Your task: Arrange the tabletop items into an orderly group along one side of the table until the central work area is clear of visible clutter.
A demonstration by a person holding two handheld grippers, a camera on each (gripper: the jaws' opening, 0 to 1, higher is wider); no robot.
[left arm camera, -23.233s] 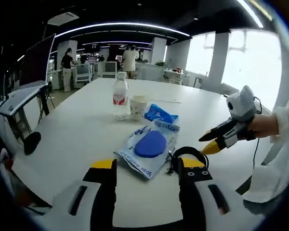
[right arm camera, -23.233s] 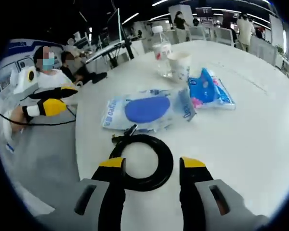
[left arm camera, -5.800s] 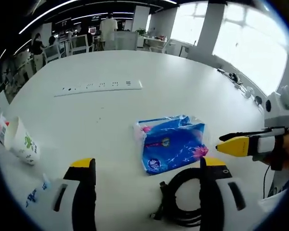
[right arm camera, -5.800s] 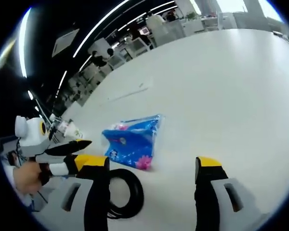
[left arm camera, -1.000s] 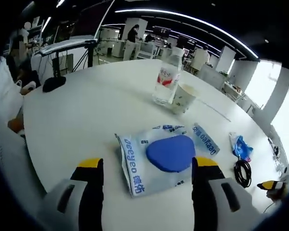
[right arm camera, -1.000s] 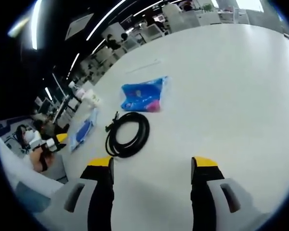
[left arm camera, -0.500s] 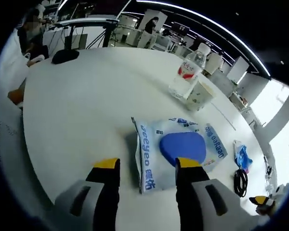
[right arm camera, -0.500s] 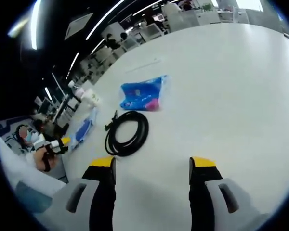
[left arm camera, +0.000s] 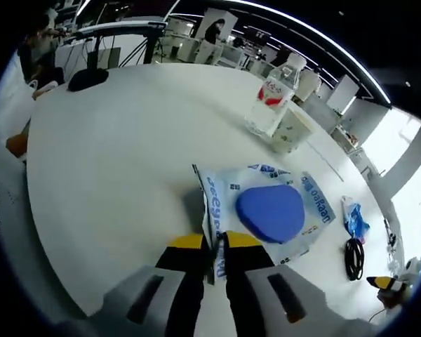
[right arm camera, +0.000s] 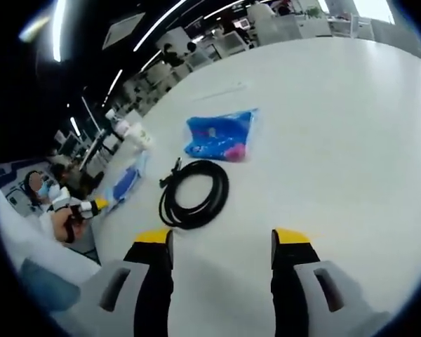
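My left gripper (left arm camera: pixel 214 246) is shut on the near edge of a white plastic package (left arm camera: pixel 266 210) with a blue oval pad inside, lying on the white table (left arm camera: pixel 112 154). Beyond it stand a water bottle (left arm camera: pixel 270 98) and a paper cup (left arm camera: pixel 291 130). A blue packet (left arm camera: pixel 354 219) and a black cable coil (left arm camera: pixel 352 258) lie farther right. My right gripper (right arm camera: pixel 222 239) is open above bare table, just short of the cable coil (right arm camera: pixel 195 195). The blue packet (right arm camera: pixel 221 135) lies past the coil, and the white package (right arm camera: pixel 126 184) is at the left with the left gripper (right arm camera: pixel 91 206) on it.
The paper cup (right arm camera: pixel 139 138) stands at the table's far left in the right gripper view. A black object (left arm camera: pixel 88 78) sits near the table's far edge. A hand (right arm camera: pixel 63 221) holds the left gripper. Wide bare table (right arm camera: pixel 337 126) spreads to the right of the items.
My left gripper's jaws have closed from wide open onto the near edge of the white package. The right gripper stays open and has barely shifted.
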